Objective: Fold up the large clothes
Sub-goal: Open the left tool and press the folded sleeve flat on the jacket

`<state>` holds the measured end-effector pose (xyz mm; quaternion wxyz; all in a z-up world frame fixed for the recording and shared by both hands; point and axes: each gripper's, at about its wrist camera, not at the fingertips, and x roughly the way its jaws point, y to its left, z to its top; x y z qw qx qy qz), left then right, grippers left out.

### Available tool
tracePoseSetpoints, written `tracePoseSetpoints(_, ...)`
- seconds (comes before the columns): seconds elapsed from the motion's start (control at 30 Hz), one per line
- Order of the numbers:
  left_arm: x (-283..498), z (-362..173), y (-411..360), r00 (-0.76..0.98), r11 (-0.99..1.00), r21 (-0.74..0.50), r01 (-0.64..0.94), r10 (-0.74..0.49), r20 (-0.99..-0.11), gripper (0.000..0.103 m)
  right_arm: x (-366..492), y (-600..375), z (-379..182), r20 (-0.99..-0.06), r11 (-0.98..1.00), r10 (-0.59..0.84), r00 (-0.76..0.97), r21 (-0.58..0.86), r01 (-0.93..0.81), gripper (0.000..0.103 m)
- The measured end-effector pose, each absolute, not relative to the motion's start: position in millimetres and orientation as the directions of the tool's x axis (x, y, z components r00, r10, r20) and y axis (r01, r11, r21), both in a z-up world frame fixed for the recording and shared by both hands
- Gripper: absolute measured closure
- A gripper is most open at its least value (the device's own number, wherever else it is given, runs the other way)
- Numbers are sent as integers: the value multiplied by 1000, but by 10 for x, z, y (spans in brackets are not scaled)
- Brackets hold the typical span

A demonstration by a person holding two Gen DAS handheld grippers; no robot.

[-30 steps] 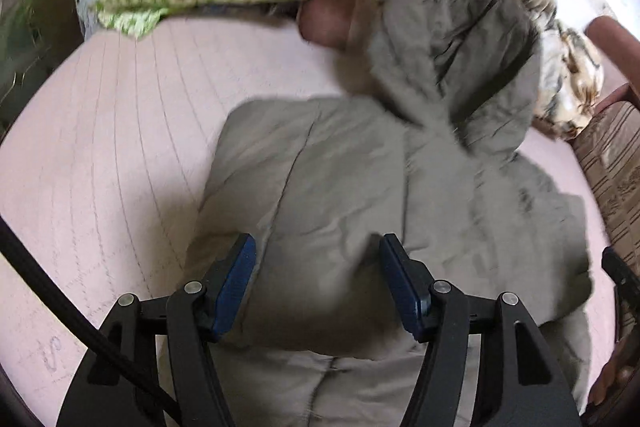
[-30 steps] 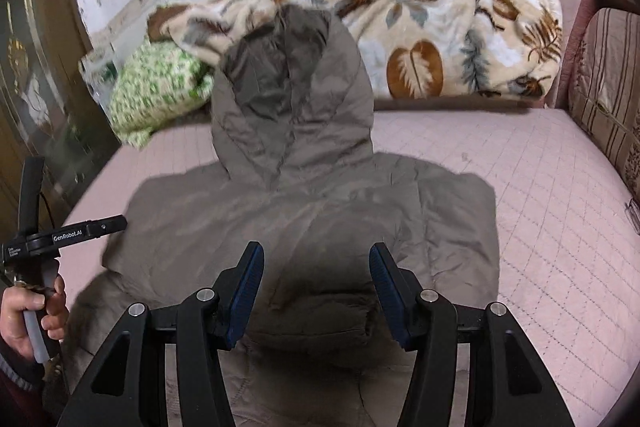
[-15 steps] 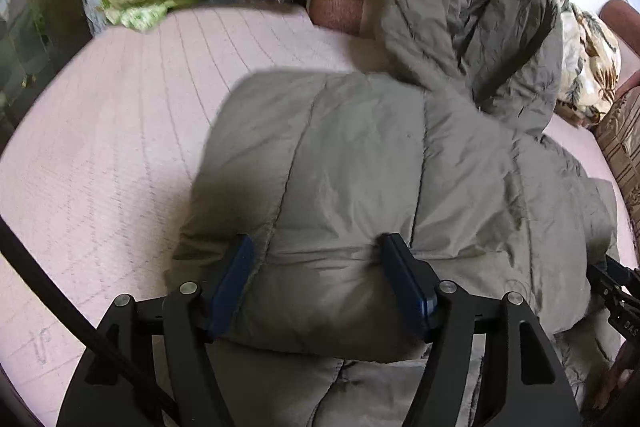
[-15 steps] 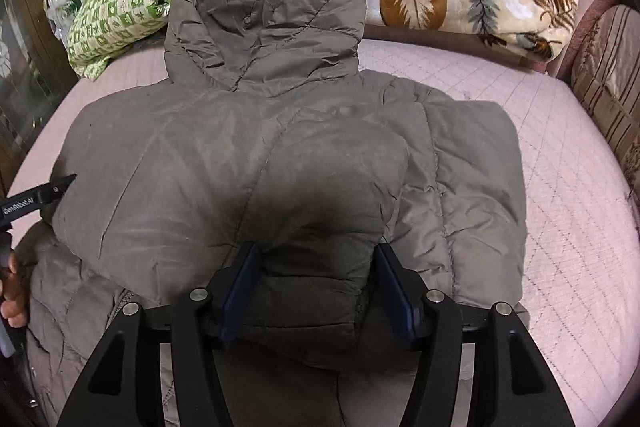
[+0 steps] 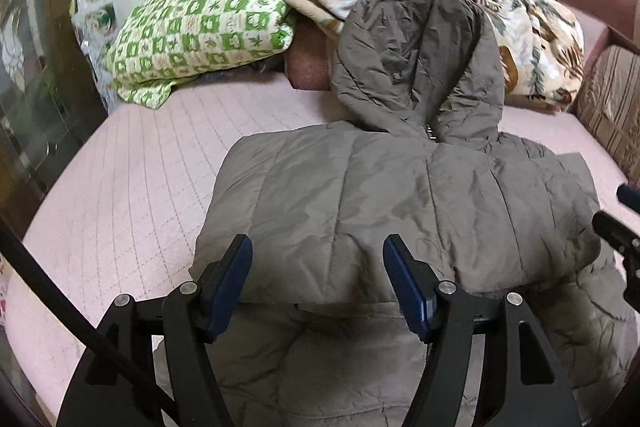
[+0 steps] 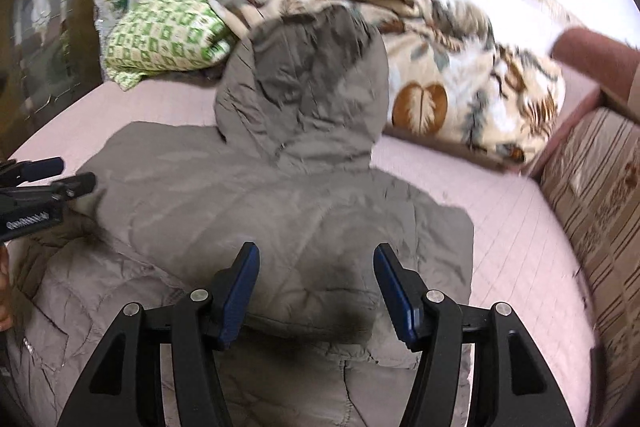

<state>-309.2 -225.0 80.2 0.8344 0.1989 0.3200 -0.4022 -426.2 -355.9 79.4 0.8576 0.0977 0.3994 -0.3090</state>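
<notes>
A large grey-brown hooded puffer jacket (image 5: 400,199) lies on the pink quilted bed (image 5: 132,187), its upper part folded down over the lower part, hood (image 5: 420,59) up against the blanket. It also shows in the right wrist view (image 6: 280,211). My left gripper (image 5: 318,279) is open and empty just above the folded edge. My right gripper (image 6: 316,283) is open and empty above the fold on the jacket's right side. The left gripper also shows at the left edge of the right wrist view (image 6: 44,187).
A green checked pillow (image 5: 200,35) and a leaf-print blanket (image 5: 520,39) lie at the bed's far side. A striped sofa cushion (image 6: 600,195) borders the right. A dark cabinet (image 5: 36,87) stands at the left. Bare pink bed (image 6: 500,227) shows beside the jacket.
Both grippers have pulled back and tilted up from the folded jacket edge; the views now show more of the wall and blanket. The jacket stays folded.
</notes>
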Motion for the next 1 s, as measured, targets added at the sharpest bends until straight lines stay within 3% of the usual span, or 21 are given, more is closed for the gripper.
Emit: tracePoseSetpoints(1.0, -3074, 375, -2482, 431, 597, 77, 798, -479, -765, 32, -4088, -3550, 426, -790, 807, -442, 424, -144, 572, 39)
